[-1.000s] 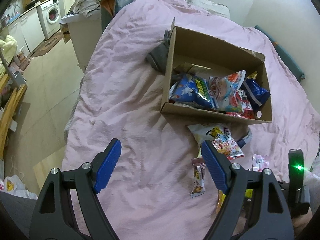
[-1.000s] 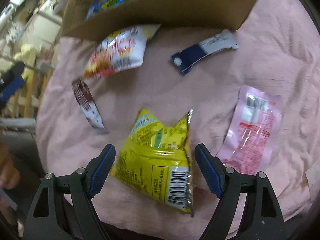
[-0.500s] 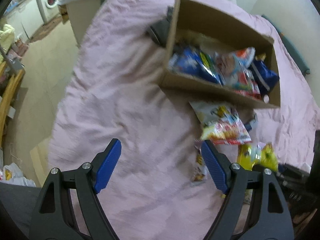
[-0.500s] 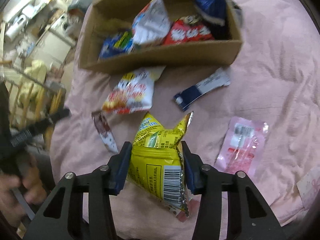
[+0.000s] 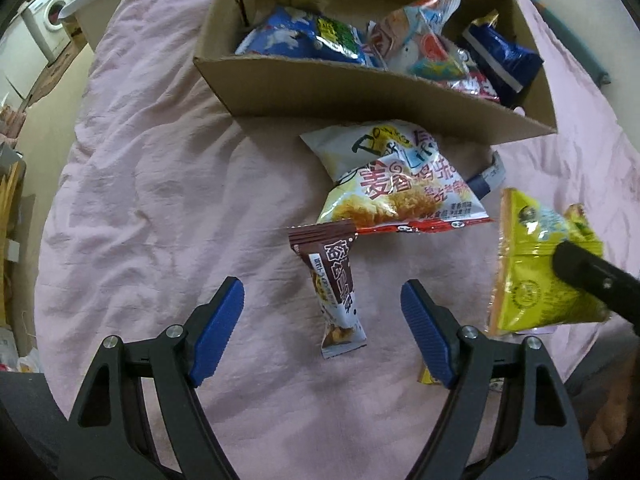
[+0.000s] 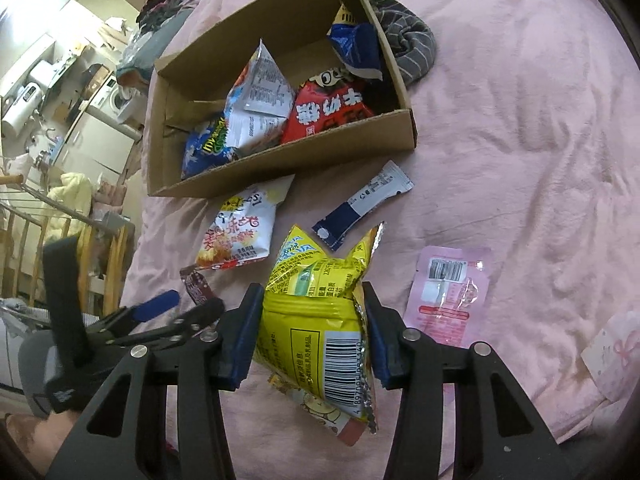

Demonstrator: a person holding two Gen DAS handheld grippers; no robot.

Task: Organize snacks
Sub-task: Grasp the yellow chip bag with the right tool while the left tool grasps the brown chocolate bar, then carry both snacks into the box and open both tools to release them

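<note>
— What does the right gripper [image 6: 312,332] have?

— Its blue pads are closed onto the yellow snack bag [image 6: 320,320], squeezing its middle; the bag is lifted clear of the pink bedspread [image 6: 520,140].

— And the left gripper [image 5: 322,320]?

— Spread wide and holding nothing. It hangs over the brown snack packet [image 5: 334,288], which lies flat on the bedspread between its fingers.

— What sits just beyond that?

— A white and red chip bag [image 5: 394,184], its lower edge touching the brown packet's top. Behind it a navy and white stick packet [image 6: 362,210] lies beside the near wall of the cardboard box [image 6: 280,160].

— What's in the box?

— Blue, white, red and dark blue snack bags, leaning against each other.

— Anything else on the bed?

— A pink sachet [image 6: 448,296] near the bedspread's front edge, right of the yellow bag, and a grey striped cloth [image 6: 408,50] touching the box's far corner.
</note>
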